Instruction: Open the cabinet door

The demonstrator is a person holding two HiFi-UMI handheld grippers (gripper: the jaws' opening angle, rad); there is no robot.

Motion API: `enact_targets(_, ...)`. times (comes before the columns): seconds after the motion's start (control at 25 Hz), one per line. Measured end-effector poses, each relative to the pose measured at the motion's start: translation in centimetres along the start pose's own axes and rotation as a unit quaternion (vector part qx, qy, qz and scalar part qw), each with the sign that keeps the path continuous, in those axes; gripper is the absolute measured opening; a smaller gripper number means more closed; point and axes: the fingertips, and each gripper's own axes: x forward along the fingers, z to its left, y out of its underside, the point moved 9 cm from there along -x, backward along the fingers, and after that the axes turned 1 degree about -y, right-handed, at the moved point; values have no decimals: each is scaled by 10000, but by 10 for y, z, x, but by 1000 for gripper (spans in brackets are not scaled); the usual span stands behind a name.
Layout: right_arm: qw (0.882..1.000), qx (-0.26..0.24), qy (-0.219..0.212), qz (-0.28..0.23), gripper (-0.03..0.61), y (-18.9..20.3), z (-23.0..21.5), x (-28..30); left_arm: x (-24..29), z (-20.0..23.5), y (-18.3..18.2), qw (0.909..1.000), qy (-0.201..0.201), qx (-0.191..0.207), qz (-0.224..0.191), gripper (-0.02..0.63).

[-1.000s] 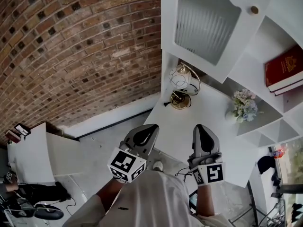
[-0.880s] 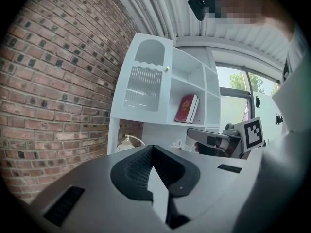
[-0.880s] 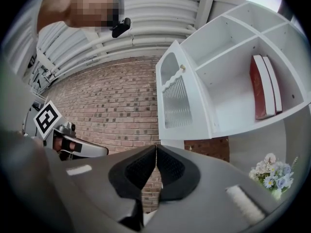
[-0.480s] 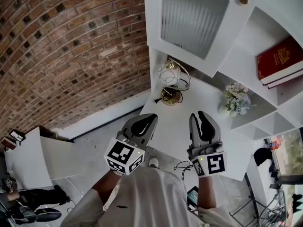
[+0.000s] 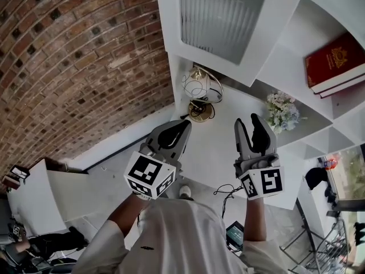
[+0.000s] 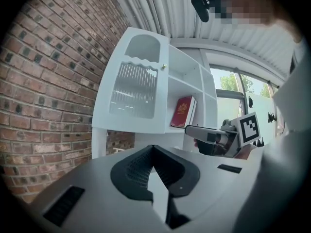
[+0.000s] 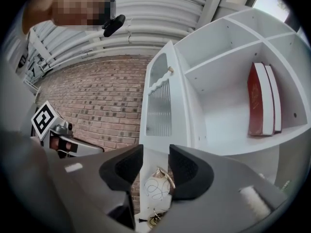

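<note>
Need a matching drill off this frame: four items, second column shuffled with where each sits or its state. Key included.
Column 1
1. red book
2. flowers
3. lamp
4. left hand-held gripper

Column 2
A. on the counter, below the glass-panelled door
B. jaws together, nothing between them
C. standing in an open shelf compartment
D. on the counter, below the open shelves

Pairs: 1-C, 2-D, 3-A, 4-B
</note>
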Motion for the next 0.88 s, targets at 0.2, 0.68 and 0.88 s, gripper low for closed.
enact_targets(0.2,9998,-91,147,-77,184,-6,-17,17,16,5,-7,10000,41,28,-1,9)
enact_targets(0.68,9990,-141,385,-187,206,-14,-46,60,47,26,-19,9998,154,75,49,9)
enact_targets(0.88,9989,-176,407,-170,213,-18,-60,72,57,32,-24,9998,160,108,45,9)
